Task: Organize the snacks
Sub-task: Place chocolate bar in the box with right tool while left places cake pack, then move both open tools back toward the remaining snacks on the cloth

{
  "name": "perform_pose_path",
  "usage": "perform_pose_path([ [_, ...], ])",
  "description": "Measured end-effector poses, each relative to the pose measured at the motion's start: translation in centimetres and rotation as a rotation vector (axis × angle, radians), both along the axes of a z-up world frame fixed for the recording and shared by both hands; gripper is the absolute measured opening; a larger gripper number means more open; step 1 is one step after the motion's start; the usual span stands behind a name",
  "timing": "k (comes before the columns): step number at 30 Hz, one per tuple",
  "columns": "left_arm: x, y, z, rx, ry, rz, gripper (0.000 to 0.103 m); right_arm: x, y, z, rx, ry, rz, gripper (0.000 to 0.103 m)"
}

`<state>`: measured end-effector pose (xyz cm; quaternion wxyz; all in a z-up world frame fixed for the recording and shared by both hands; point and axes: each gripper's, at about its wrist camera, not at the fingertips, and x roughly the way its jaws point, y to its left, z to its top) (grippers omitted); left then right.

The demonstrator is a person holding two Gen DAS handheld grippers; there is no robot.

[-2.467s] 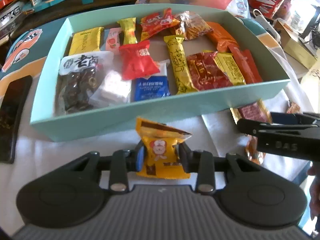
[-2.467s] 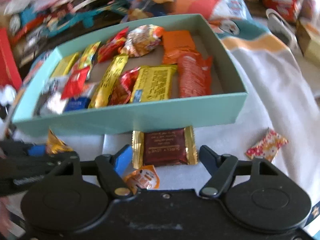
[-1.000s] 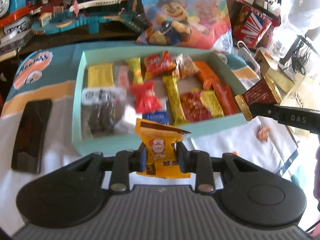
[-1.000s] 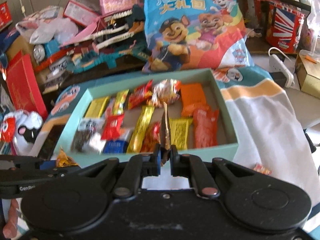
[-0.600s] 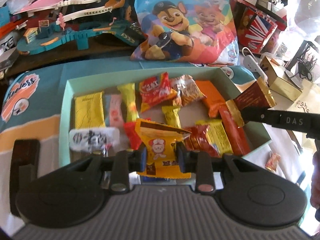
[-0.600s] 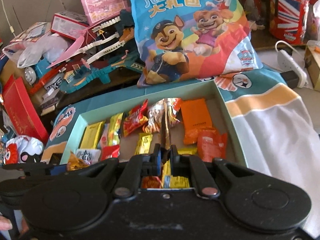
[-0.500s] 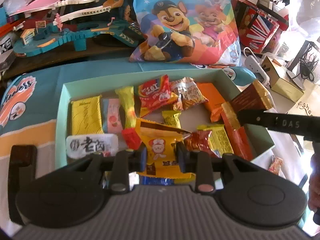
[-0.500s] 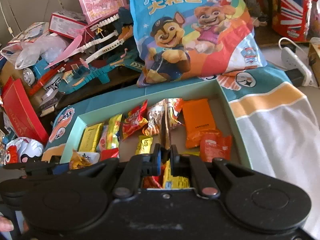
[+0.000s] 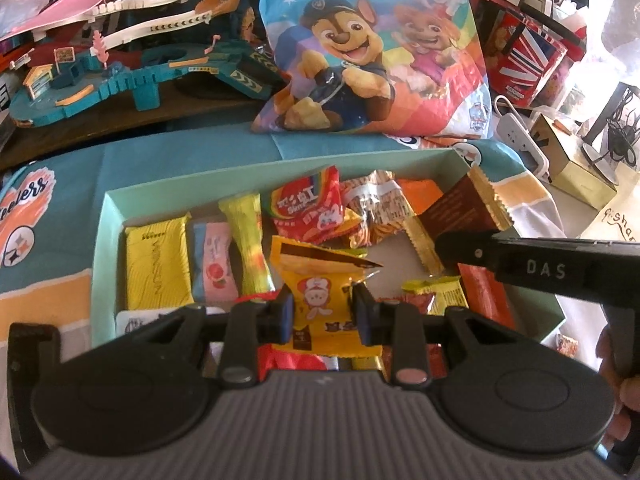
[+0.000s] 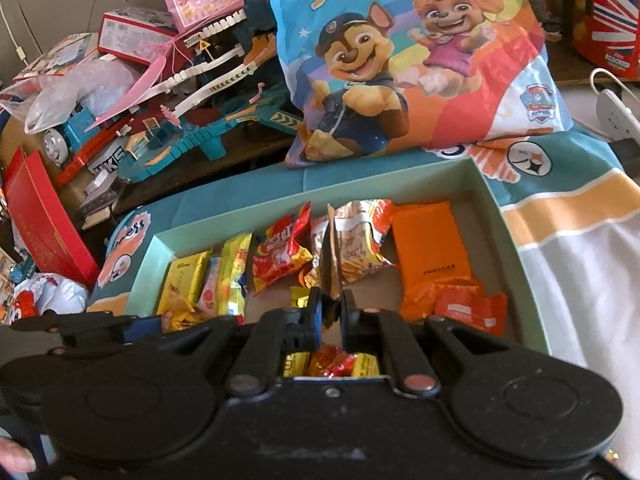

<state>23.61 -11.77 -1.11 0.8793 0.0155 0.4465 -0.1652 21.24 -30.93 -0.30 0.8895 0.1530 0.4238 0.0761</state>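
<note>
A mint-green box (image 9: 105,216) (image 10: 500,204) holds several wrapped snacks. My left gripper (image 9: 322,308) is shut on a yellow-orange snack packet (image 9: 316,300) and holds it above the middle of the box. My right gripper (image 10: 331,312) is shut on a brown, gold-edged snack packet (image 10: 332,260), seen edge-on and held above the box's middle. The brown packet (image 9: 460,216) and the right gripper also show in the left wrist view, over the box's right side. The left gripper and its yellow packet (image 10: 180,316) show at the left of the right wrist view.
A large cartoon-dog snack bag (image 9: 372,52) (image 10: 404,60) leans behind the box. A teal toy track set (image 9: 132,68) lies at the back left. A small floral candy (image 9: 566,346) lies on the cloth right of the box. A power strip (image 9: 520,140) sits at the right.
Both grippers have moved forward over the box with their packets. The box now sits closer and lower in both views.
</note>
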Motion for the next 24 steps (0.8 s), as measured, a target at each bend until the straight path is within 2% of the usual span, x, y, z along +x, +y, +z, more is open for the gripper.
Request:
perform_pose_path([
  [2, 0.4, -0.2, -0.1, 0.006, -0.003, -0.001, 0.029, 0.4, 0.1, -0.1, 0.002, 0.003, 0.005, 0.01],
  [4, 0.8, -0.5, -0.1, 0.017, -0.013, 0.005, 0.032, 0.7, 0.1, -0.1, 0.0, 0.002, 0.006, 0.018],
  [5, 1.0, -0.6, -0.1, 0.026, -0.023, 0.016, 0.045, 0.8, 0.1, -0.1, -0.007, -0.002, -0.002, 0.038],
  [6, 1.2, -0.6, -0.1, 0.037, -0.03, 0.033, 0.07, 0.9, -0.1, -0.1, -0.011, -0.007, -0.016, 0.053],
  [7, 1.2, -0.5, -0.1, 0.044, -0.04, 0.049, 0.08, 0.8, -0.3, 0.0, -0.013, -0.016, -0.037, 0.079],
  [8, 1.1, -0.4, -0.1, 0.052, -0.053, 0.064, 0.093, 0.6, -0.5, 0.1, -0.013, -0.033, -0.055, 0.094],
  [9, 1.1, -0.4, -0.1, 0.061, -0.061, 0.075, 0.1, 0.4, -0.7, 0.2, -0.013, -0.046, -0.067, 0.097],
  [11, 0.9, -0.3, -0.3, 0.077, -0.058, 0.084, 0.103, 0.1, -0.9, 0.3, -0.018, -0.053, -0.077, 0.103],
  [17, 0.0, 0.0, -0.9, 0.074, -0.016, 0.093, 0.103, -1.0, -1.1, -0.1, -0.038, -0.035, -0.084, 0.103],
  [24, -2.3, 0.2, 0.0, 0.065, -0.014, 0.089, 0.103, -3.6, -1.1, 0.7, -0.063, -0.03, -0.07, 0.103],
])
